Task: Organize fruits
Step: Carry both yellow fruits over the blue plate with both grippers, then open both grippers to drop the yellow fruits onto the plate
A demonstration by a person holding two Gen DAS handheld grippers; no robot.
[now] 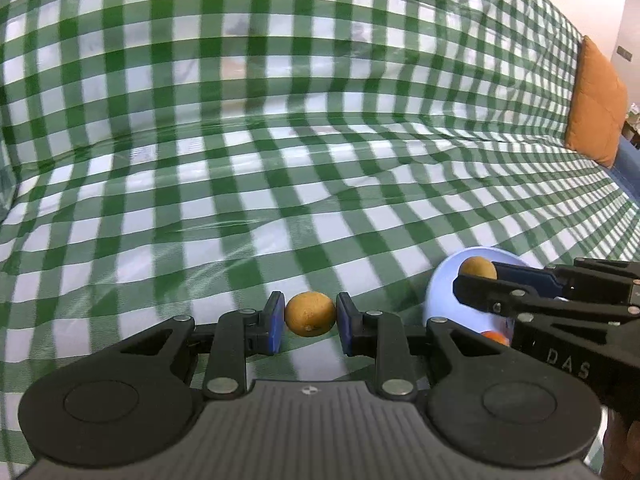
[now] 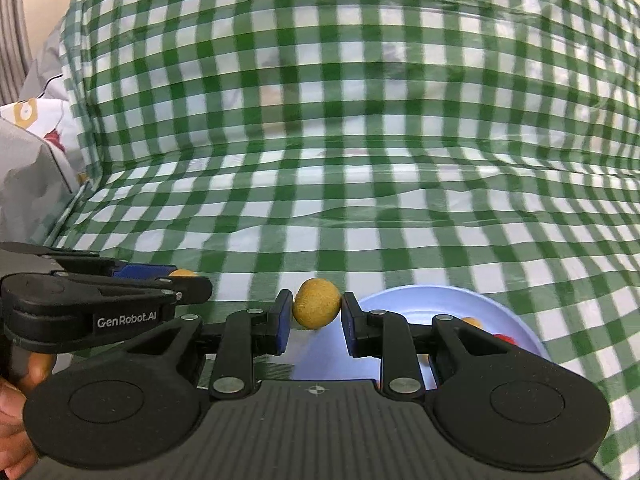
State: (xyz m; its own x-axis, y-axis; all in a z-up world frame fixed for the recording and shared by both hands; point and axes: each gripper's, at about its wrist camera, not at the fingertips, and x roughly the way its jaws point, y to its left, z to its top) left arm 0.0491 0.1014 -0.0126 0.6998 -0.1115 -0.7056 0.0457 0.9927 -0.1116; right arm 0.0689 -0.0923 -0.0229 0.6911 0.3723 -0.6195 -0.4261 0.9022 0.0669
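My left gripper is shut on a small tan round fruit and holds it above the checked cloth. My right gripper is shut on a second tan round fruit, at the left rim of a pale blue bowl. The bowl holds an orange fruit and a red one, partly hidden by the gripper. In the left wrist view the right gripper with its fruit is over the bowl. In the right wrist view the left gripper is at the left.
A green and white checked cloth covers the couch seat and back. An orange cushion stands at the far right end. Grey patterned bedding lies past the cloth's left edge.
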